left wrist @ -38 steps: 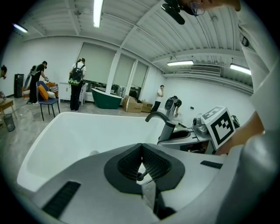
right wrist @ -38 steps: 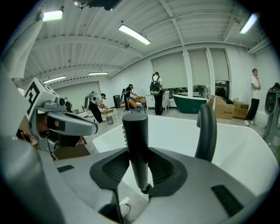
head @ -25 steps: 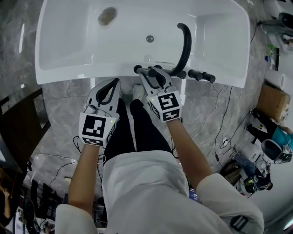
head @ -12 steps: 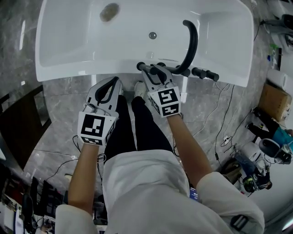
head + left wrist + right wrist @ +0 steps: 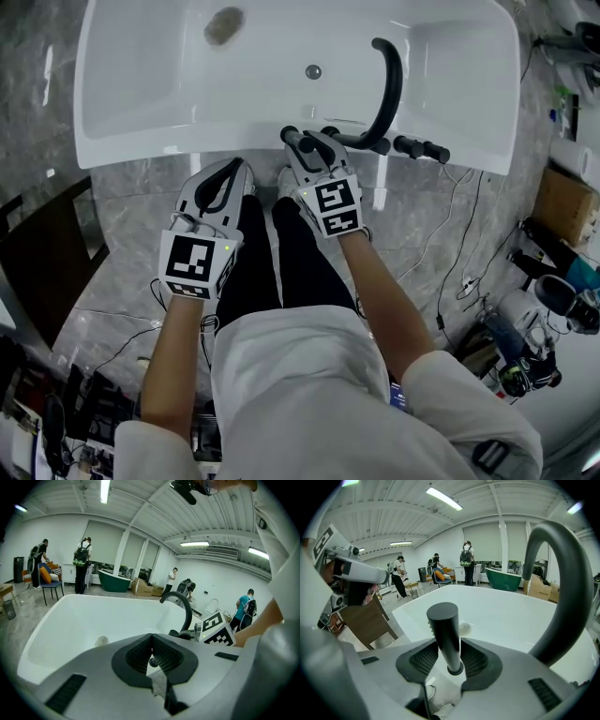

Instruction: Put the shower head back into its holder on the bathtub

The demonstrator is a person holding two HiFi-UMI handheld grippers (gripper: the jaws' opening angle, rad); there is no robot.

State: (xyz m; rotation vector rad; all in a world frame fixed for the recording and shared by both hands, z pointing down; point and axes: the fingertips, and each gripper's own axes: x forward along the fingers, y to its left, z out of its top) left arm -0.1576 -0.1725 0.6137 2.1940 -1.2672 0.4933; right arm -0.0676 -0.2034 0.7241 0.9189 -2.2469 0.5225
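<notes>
- Right gripper (image 5: 311, 150) is pointing down at the near rim of the bathtub (image 5: 122, 150), with the forearm stretched forward. Its jaws are opening, with the shower head (image 5: 444, 625) standing between the pads and touching both.
- Left gripper (image 5: 232, 174) is hanging short of the rim over the floor (image 5: 122, 225), beside the person's legs, clenched and empty.
- Grey marbled floor is carrying loose cables (image 5: 441, 281). The white tub is sitting in a bright hall where people (image 5: 82, 557) are standing in the background.
- Shower head, a black cylinder, is standing almost upright beside the arched black spout (image 5: 392, 89). Its flat end is facing up, and its top is leaning slightly left in the right gripper view.
</notes>
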